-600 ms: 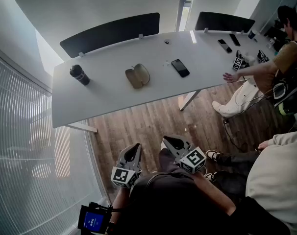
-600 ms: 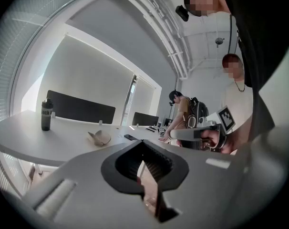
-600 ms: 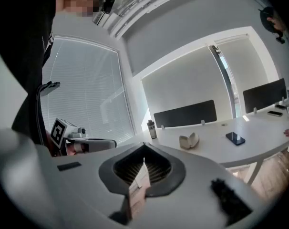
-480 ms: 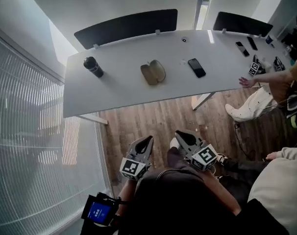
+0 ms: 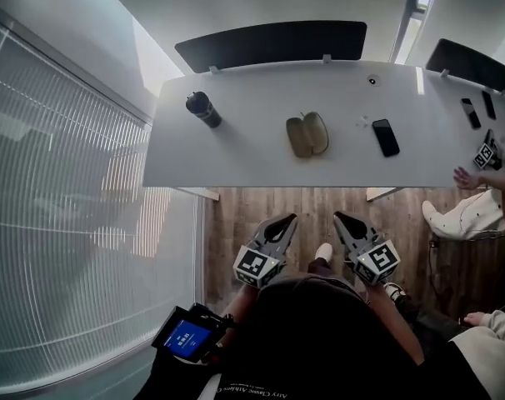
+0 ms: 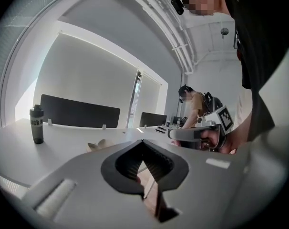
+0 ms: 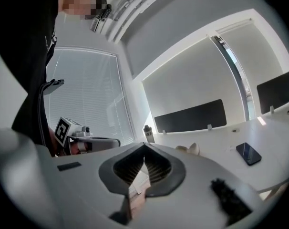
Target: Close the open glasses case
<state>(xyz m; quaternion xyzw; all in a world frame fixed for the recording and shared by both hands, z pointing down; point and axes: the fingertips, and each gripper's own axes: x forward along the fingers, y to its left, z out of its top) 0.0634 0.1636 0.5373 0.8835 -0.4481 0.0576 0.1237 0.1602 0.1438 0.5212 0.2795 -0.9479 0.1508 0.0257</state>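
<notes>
On the table [image 5: 236, 161], glasses case [image 5: 307, 134] lies open; bottle [image 5: 203, 109] label illegible.

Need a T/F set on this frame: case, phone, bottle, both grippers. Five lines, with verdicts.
1. The glasses case lies open on the table. True.
2. The left gripper is shut on the case. False: its jaws are together on nothing, short of the table.
3. In the head view, the phone lies right of the case. True.
4. The dark bottle lies on its side. False: it stands upright.
5. The right gripper is open. False: its jaws are together, empty.
</notes>
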